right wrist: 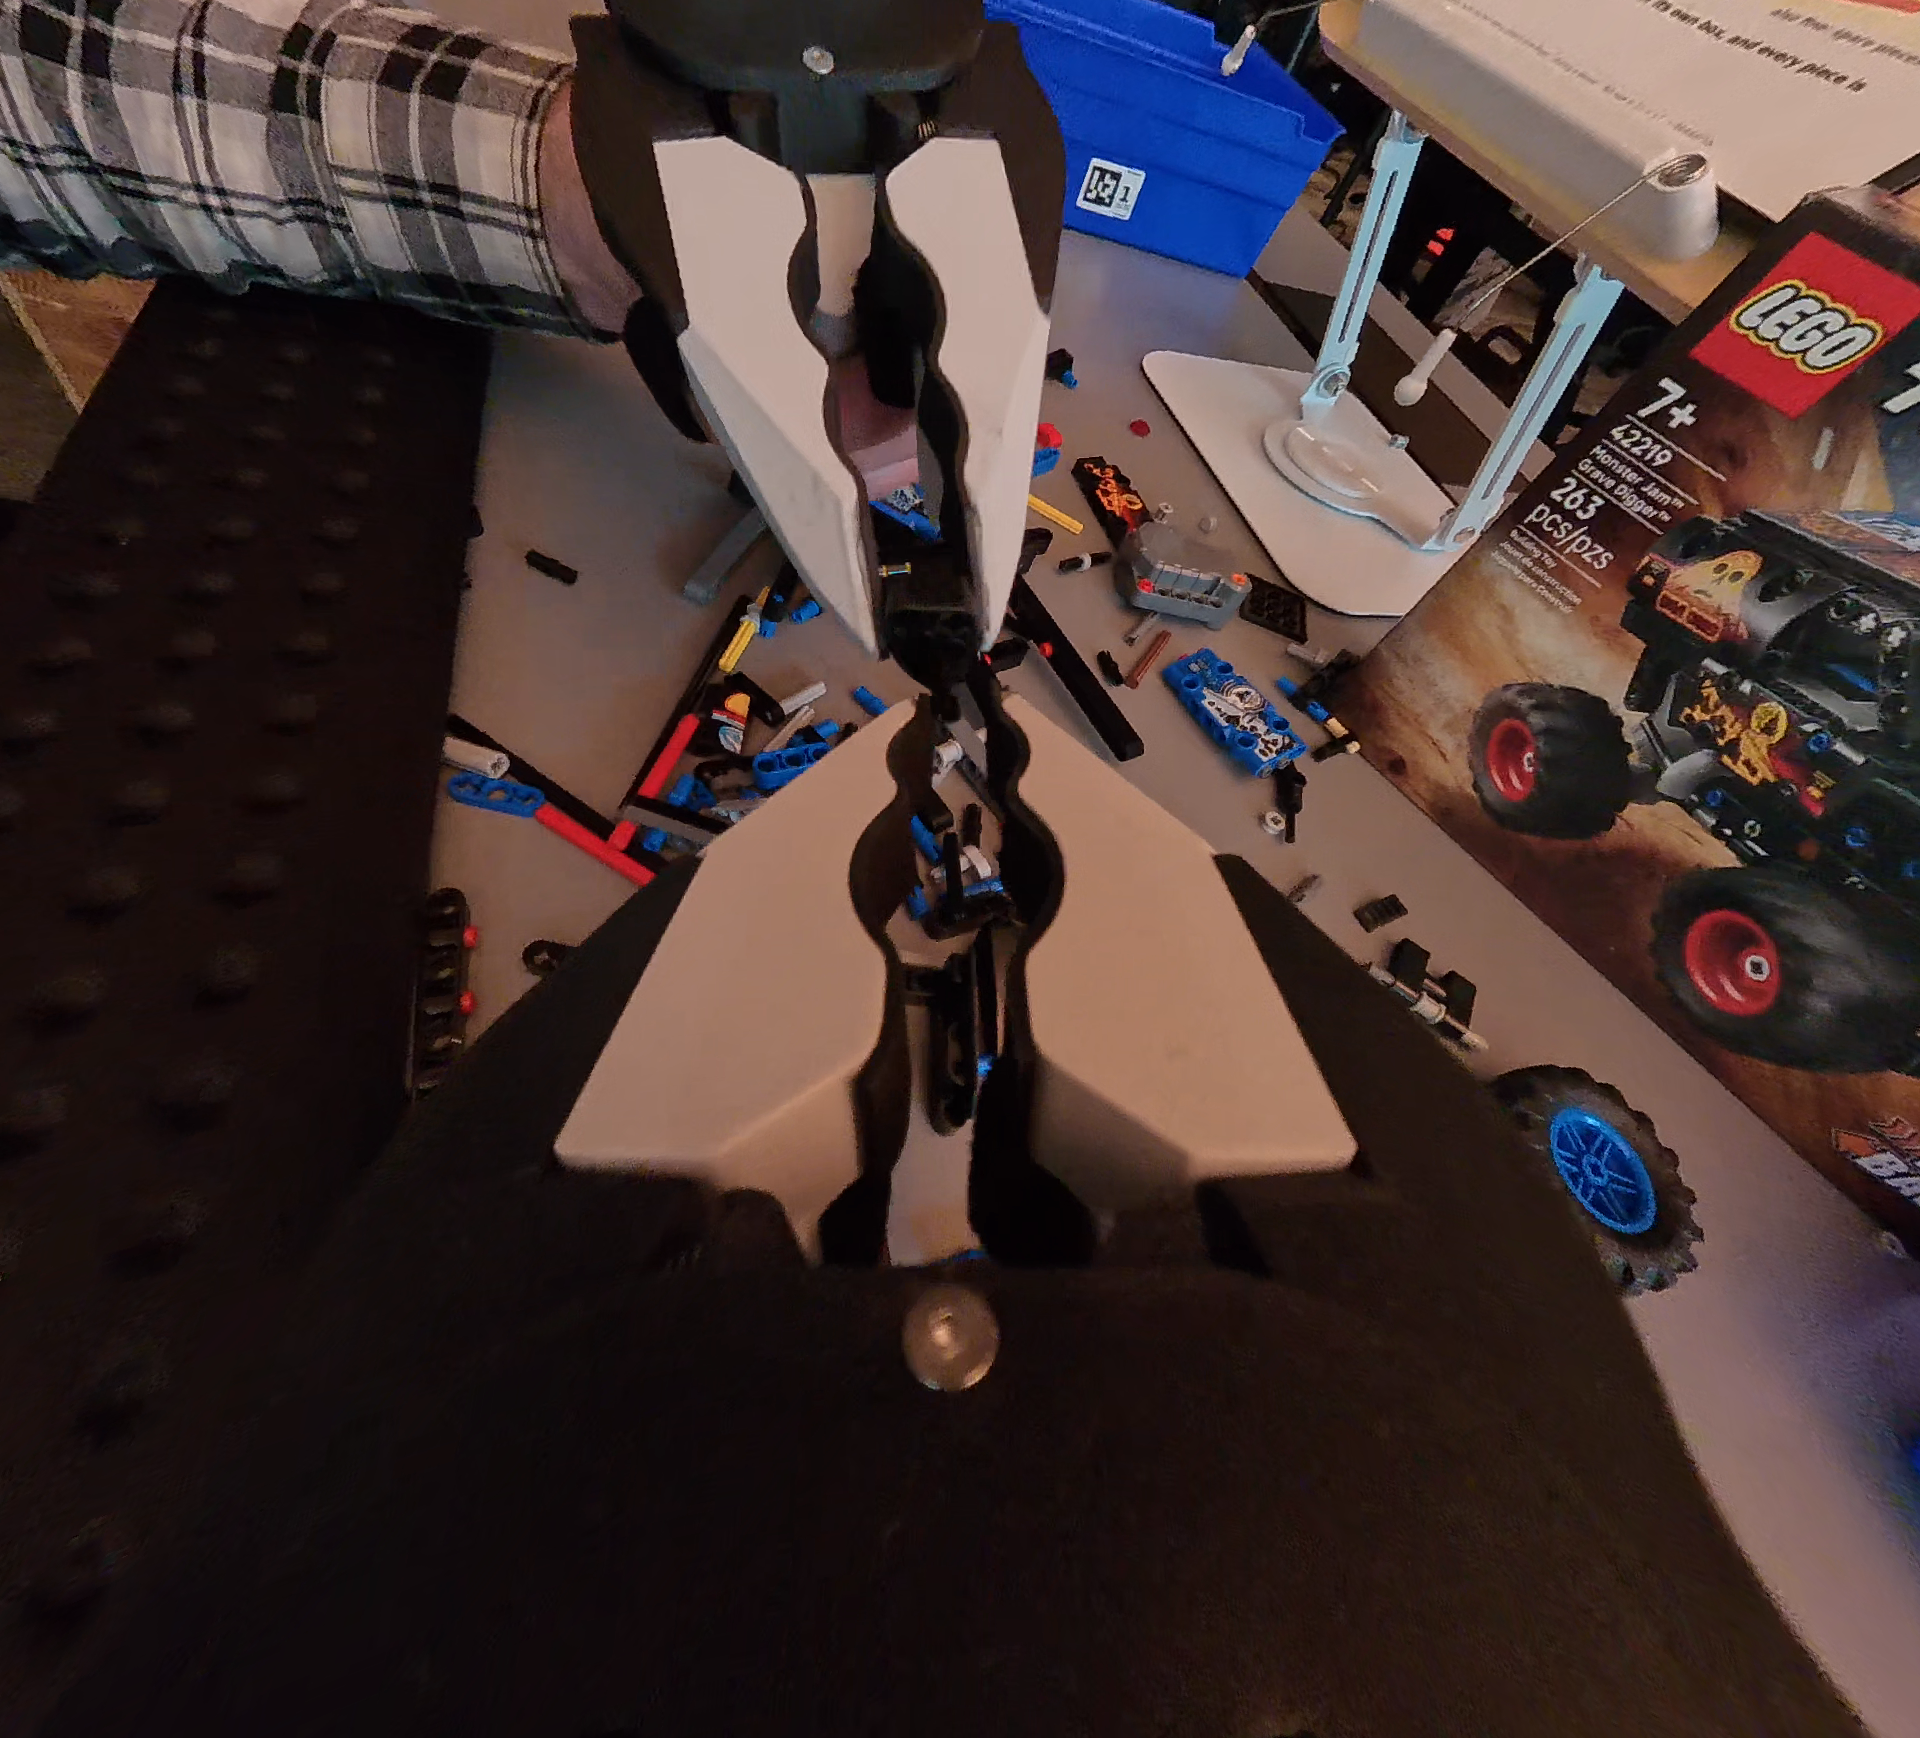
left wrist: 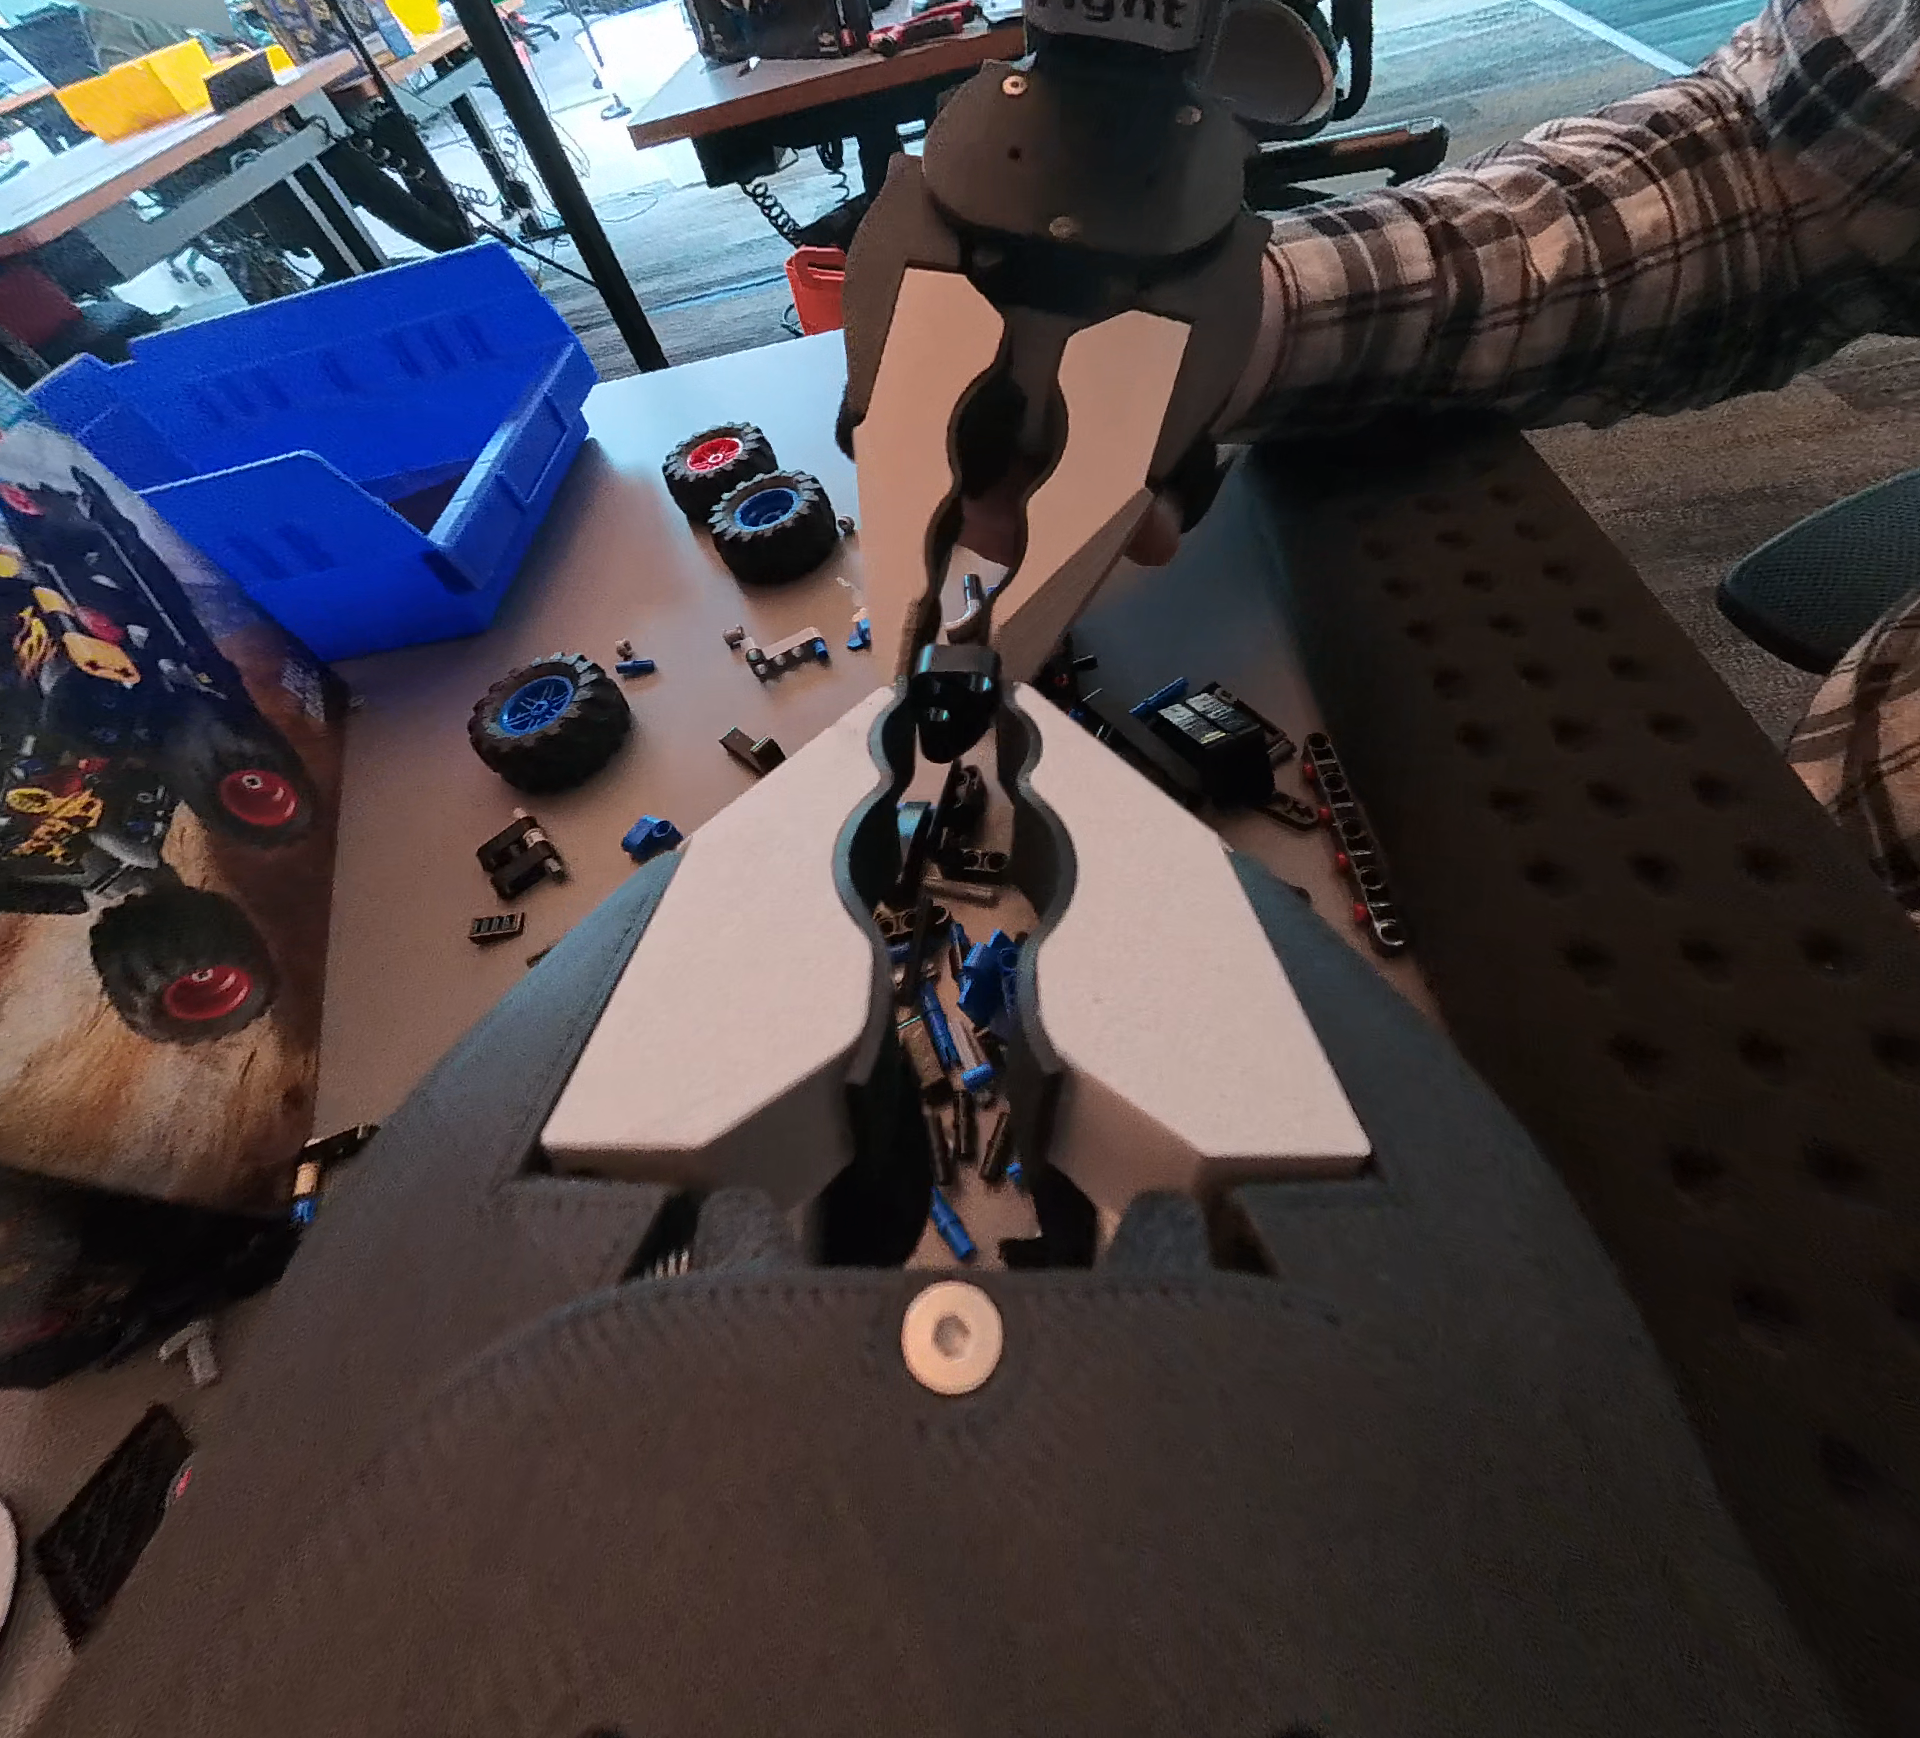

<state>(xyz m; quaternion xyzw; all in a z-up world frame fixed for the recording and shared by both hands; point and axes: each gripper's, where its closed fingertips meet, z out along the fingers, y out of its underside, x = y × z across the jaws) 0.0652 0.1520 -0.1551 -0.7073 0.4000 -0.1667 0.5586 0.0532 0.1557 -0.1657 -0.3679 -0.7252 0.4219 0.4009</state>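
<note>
Black connector piece (left wrist: 948,701) pinched between left tool (left wrist: 951,696) and right tool (right wrist: 940,712), shape unclear.

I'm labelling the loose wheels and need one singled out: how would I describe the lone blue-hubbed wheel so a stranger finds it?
Start at the blue bin on the grey table. In front of it lies a blue-hubbed wheel by itself; the other blue-hubbed wheel farther back touches a red-hubbed wheel.
</note>
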